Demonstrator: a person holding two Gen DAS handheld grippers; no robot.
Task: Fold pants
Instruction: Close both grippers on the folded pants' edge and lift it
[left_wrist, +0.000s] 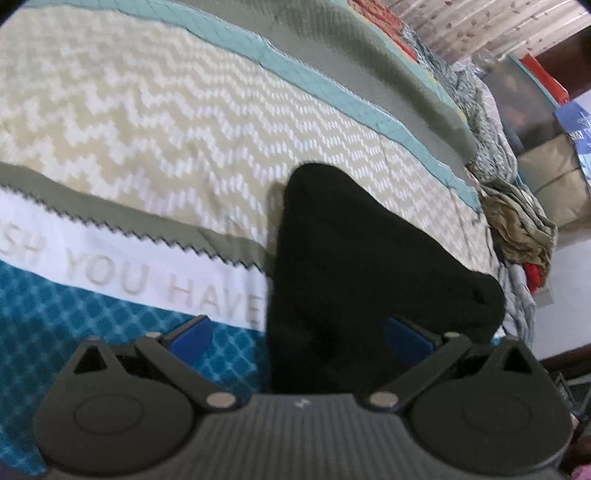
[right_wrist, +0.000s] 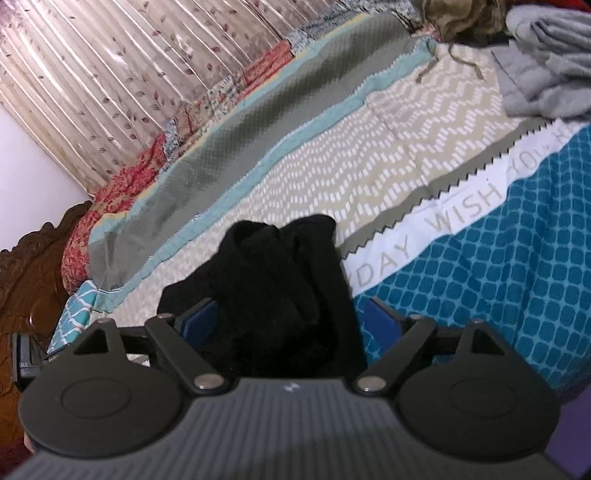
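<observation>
The black pants (left_wrist: 354, 266) lie bunched on a patterned bedspread (left_wrist: 147, 110). In the left wrist view they fill the space between the blue pads (left_wrist: 192, 338) of my left gripper (left_wrist: 299, 336), whose jaws stand wide apart. In the right wrist view the pants (right_wrist: 280, 280) are a crumpled heap between the blue pads (right_wrist: 199, 321) of my right gripper (right_wrist: 288, 321), also spread wide. The cloth hides the inner faces of the pads, so I cannot see any pinch on it.
A pile of other clothes lies at the bed's end, olive and red (left_wrist: 517, 229), grey (right_wrist: 546, 66). A floral curtain (right_wrist: 110, 74) hangs behind the bed. A carved wooden bed frame (right_wrist: 33, 266) stands at the left. Boxes (left_wrist: 554, 177) stand beside the bed.
</observation>
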